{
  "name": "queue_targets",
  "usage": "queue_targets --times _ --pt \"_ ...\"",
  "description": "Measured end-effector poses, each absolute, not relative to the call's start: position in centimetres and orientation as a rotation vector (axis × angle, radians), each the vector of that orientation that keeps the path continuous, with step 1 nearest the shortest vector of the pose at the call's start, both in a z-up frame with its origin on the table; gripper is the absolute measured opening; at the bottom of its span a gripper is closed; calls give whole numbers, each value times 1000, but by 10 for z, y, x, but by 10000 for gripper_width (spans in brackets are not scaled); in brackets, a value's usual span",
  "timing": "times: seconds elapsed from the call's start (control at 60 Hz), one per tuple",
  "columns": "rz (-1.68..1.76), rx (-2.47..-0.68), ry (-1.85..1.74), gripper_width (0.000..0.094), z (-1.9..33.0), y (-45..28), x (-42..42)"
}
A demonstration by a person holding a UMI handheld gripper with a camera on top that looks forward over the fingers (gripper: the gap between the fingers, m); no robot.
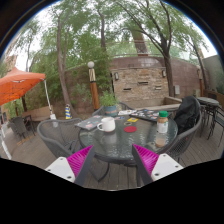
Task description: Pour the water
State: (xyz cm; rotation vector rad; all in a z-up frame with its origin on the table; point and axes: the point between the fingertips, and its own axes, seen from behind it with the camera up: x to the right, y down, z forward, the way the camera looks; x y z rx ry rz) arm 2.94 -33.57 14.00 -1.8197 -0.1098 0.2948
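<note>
A round glass table [118,142] stands ahead of me on a patio. A white cup [107,124] sits on its left part. A clear bottle with a green cap [162,128] stands on its right part. A small red item [130,128] lies between them. My gripper [112,163] is well short of the table, open and empty, with its two pink pads [80,160] spread wide apart and only paving and chair frames between them.
Metal mesh chairs [52,136] ring the table, one with a dark bag [187,112] on the right. An orange umbrella [20,84] stands at the left. A stone wall [140,80] and trees are beyond.
</note>
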Motion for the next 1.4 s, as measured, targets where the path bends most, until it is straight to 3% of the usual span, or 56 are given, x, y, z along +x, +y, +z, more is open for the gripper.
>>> queue_targets --times 0.35,0.567,0.817,0.883,0.917,0.933,1.1,1.167,1.267,1.4 --pt "205 -1805 -49 825 119 -282 101" --pt "39 -1751 12 820 88 -201 193" --pt "-10 -1698 43 808 71 -99 224" --pt "20 -1664 51 707 76 -82 219" --pt "31 -1667 48 490 74 -76 215" --pt "27 -1676 45 428 70 -74 215" --pt "-11 -1700 112 410 67 -72 231" --pt "-34 -1704 116 318 69 -70 224" --pt "-121 -1714 30 278 70 -63 211" --pt "-251 -1668 -166 277 109 -36 168"
